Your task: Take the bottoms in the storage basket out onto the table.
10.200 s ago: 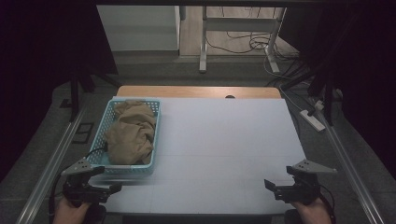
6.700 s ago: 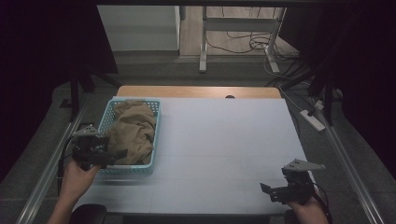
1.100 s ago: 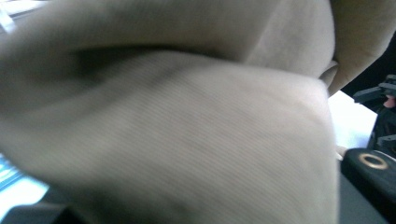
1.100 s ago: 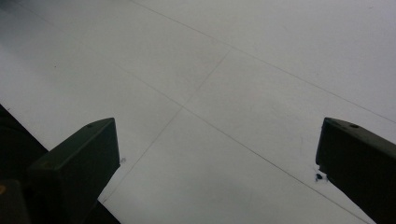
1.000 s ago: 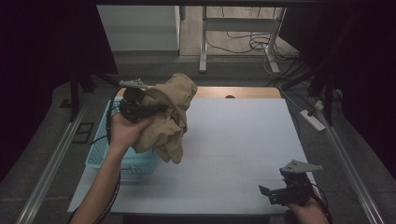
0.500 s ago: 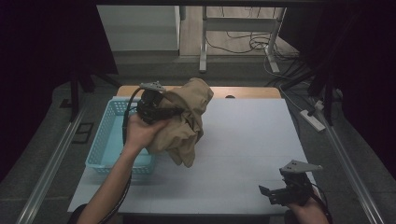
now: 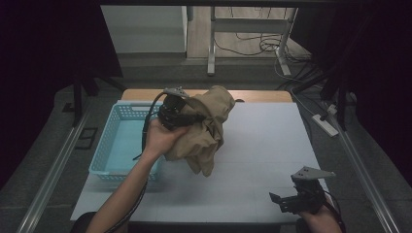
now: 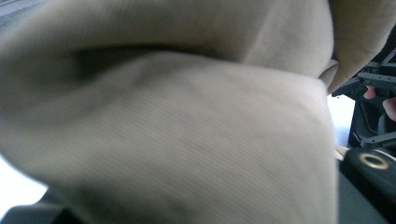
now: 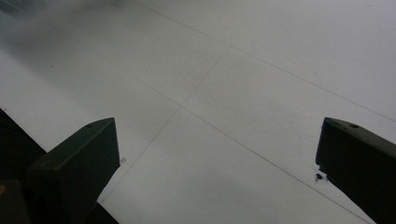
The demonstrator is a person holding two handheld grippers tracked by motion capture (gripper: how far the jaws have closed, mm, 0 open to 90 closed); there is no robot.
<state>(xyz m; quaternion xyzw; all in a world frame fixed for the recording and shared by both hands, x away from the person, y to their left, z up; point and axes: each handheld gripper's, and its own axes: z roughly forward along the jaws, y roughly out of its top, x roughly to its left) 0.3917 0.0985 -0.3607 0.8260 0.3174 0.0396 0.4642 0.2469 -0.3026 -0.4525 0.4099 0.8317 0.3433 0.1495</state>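
Observation:
A crumpled tan cloth (image 7: 210, 127) hangs in the air over the left-middle of the white table (image 7: 265, 141). My left gripper (image 7: 190, 116) is shut on the cloth's upper part, and its fingertips are buried in the folds. In the left gripper view the tan cloth (image 8: 187, 116) hangs right in front of the camera. Near the table's front right corner, low over the surface, my right gripper (image 7: 278, 202) stands open. The right gripper view has its jaws wide apart, my right gripper (image 9: 215, 158) holding nothing above the bare table (image 9: 243, 65).
A light blue plastic basket (image 7: 104, 165) sits at the table's left side, just left of the hanging cloth. A black cable loops from the left gripper down over the basket. Dark floor, rails and a power strip (image 7: 325, 125) lie beyond the table's edges.
The left hand has carried the cloth rightward and slightly down, from above the basket to over the table. The right gripper has stayed in place.

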